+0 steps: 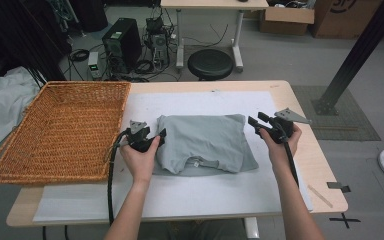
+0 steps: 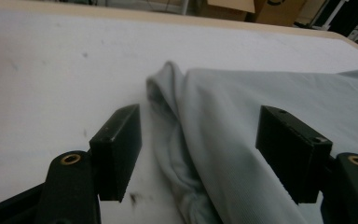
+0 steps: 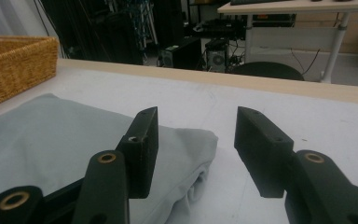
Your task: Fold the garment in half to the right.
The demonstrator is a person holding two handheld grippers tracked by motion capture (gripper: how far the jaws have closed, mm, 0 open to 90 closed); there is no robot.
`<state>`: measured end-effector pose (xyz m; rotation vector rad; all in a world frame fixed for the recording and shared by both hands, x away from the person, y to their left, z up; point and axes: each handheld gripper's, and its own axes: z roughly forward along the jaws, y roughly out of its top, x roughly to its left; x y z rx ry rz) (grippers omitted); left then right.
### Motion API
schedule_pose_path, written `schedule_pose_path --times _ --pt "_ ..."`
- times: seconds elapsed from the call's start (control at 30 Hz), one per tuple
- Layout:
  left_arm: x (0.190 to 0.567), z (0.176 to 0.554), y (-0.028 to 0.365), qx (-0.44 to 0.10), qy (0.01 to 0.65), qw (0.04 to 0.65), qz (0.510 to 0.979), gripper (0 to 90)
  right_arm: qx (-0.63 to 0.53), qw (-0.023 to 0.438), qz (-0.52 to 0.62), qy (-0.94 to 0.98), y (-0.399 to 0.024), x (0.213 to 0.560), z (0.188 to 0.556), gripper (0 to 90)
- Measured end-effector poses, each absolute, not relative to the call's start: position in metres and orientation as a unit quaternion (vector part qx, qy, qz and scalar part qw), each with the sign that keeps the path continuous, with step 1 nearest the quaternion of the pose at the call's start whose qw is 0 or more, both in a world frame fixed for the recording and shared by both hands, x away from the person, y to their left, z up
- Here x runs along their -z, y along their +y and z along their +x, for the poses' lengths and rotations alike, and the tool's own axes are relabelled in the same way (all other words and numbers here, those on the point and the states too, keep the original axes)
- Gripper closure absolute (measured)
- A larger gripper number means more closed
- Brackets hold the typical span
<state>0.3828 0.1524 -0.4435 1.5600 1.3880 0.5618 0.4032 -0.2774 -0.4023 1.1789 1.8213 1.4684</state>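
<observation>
A folded grey shirt (image 1: 205,142) lies in the middle of a white mat (image 1: 180,195) on the table. My left gripper (image 1: 159,137) is at the shirt's left edge, jaws apart. In the left gripper view the shirt's (image 2: 261,107) folded edge runs between the jaws of that gripper (image 2: 200,121), and neither pad presses on it. My right gripper (image 1: 257,119) hovers just off the shirt's upper right corner, open. In the right gripper view the shirt's (image 3: 51,135) corner lies below and behind the left jaw of that gripper (image 3: 198,119), with bare mat in the gap.
A large wicker basket (image 1: 55,130) stands on the table's left side, overhanging the edge. Beyond the far edge are a black stool (image 1: 210,64), a computer tower (image 1: 122,42) with cables, and another desk. A dark metal post (image 1: 350,60) rises at the right.
</observation>
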Motion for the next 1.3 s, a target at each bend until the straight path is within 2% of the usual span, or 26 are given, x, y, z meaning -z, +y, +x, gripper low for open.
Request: schedule_pose_path --times 0.13,0.5,0.6,0.67,0.77,0.93,1.1,1.3 --pt "0.442 0.376 0.151 -0.206 0.586 0.461 0.635 36.8 -0.550 0.261 0.433 0.665 -0.284 0.400 0.390 50.8" --pt "0.457 0.370 0.148 -0.183 0.610 0.434 0.637 35.3 -0.570 0.257 0.428 0.653 -0.291 0.399 0.373 50.8" --pt "0.457 0.369 0.147 -0.185 0.608 0.433 0.639 44.1 -0.572 0.258 0.426 0.651 -0.293 0.398 0.371 50.9" --pt "0.458 0.369 0.146 -0.173 0.603 0.440 0.643 59.8 -0.572 0.260 0.426 0.651 -0.294 0.399 0.370 51.1" --pt "0.461 0.368 0.142 -0.181 0.588 0.440 0.654 75.3 -0.574 0.259 0.428 0.648 -0.295 0.400 0.368 51.0" --pt "0.460 0.368 0.143 -0.166 0.590 0.461 0.641 80.5 -0.574 0.262 0.429 0.646 -0.299 0.400 0.364 51.3" --pt "0.453 0.366 0.144 -0.153 0.595 0.485 0.623 81.7 -0.579 0.268 0.432 0.637 -0.306 0.397 0.360 51.5" --pt "0.438 0.365 0.133 -0.163 0.582 0.507 0.614 81.8 -0.586 0.272 0.432 0.630 -0.313 0.393 0.354 51.6"
